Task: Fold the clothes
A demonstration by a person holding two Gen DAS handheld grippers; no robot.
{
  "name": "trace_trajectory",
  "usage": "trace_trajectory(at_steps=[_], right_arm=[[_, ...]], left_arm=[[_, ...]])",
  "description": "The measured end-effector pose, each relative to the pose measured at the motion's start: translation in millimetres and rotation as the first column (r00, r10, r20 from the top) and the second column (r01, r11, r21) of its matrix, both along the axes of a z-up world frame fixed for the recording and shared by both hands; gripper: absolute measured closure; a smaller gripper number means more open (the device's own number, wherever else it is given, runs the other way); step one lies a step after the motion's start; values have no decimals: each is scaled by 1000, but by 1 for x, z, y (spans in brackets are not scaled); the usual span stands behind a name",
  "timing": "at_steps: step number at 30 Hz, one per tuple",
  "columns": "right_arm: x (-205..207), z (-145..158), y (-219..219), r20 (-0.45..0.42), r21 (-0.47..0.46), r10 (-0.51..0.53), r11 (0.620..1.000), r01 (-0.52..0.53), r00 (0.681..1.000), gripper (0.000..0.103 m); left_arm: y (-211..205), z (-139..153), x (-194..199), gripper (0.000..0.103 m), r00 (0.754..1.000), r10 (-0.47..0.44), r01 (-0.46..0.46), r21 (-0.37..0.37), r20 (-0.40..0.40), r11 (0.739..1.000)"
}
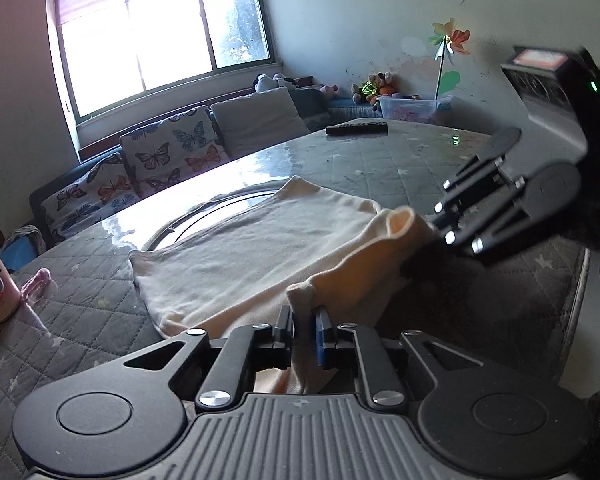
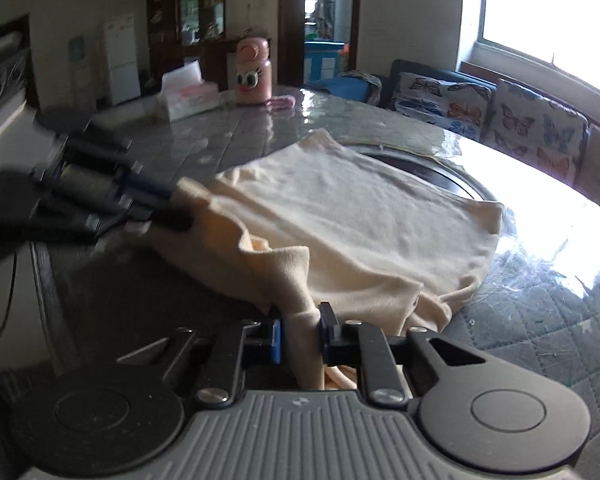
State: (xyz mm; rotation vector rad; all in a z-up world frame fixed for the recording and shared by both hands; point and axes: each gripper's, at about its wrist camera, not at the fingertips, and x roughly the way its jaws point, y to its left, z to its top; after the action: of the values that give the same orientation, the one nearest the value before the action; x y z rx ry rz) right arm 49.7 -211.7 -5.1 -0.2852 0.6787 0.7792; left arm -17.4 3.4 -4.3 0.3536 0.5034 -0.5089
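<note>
One cream garment [image 1: 256, 252] is spread on the quilted table [image 1: 380, 160], its near edge lifted off the surface. That edge is pinched at two points: by the left gripper [image 1: 304, 328] and by the right gripper [image 2: 300, 328], each pressed onto a bunched fold. One pink bottle [image 2: 253, 72] and one tissue box [image 2: 188, 96] are seen beyond.

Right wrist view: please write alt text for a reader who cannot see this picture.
The right gripper is shut on a bunched edge of a cream garment, most of which lies flat on a grey quilted table. At left, the blurred left gripper pinches the same near edge. Behind stand a pink cartoon-face bottle and a tissue box.
</note>
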Motion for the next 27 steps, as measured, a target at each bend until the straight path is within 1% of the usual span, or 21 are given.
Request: trace_trajectory(at_steps=[1,2,3,5,10,11,12,15,18,21,27], right_arm=[[1,2,0,-3,7,-3,1000,3,1000,89],[3,5,-1,-1,21,-11,1000,11,1000,89],[3,8,0,4,26,-14,1000,14,1000,90],[5,12,0,13,35,-18,999,17,1000,91],[8,16,2,22,44,-27,999,26,999,92],[9,16,2,20,45,-30,999,29,999,92],[9,16,3,20,47,-33,998,32,999,92],[4,15,1,31,62,-42,997,40,999,93],[-2,17,-1,45,77,-44,996,40,998,95],[-11,25,-4,68,93,-42,995,36,997,95],[-47,47,-18,77,118,0,993,-9,997,95]], left_arm=[[1,-1,-3,78,1000,-1,1,13,7,1000],[1,-3,-7,74,1000,-4,3,27,15,1000],[2,-5,-10,66,1000,-4,4,43,20,999],[3,-9,-15,61,999,-6,4,76,31,997],[5,-21,-17,61,998,-4,-5,156,60,988],[6,-23,-16,67,998,-4,-6,166,62,986],[7,-25,-14,77,998,-4,-7,175,63,984],[10,-24,-13,91,998,-4,-5,160,56,987],[11,-16,-21,92,997,-11,1,141,75,990],[15,-4,-29,93,997,-12,3,105,80,994],[23,22,-71,93,997,-40,35,67,73,997]])
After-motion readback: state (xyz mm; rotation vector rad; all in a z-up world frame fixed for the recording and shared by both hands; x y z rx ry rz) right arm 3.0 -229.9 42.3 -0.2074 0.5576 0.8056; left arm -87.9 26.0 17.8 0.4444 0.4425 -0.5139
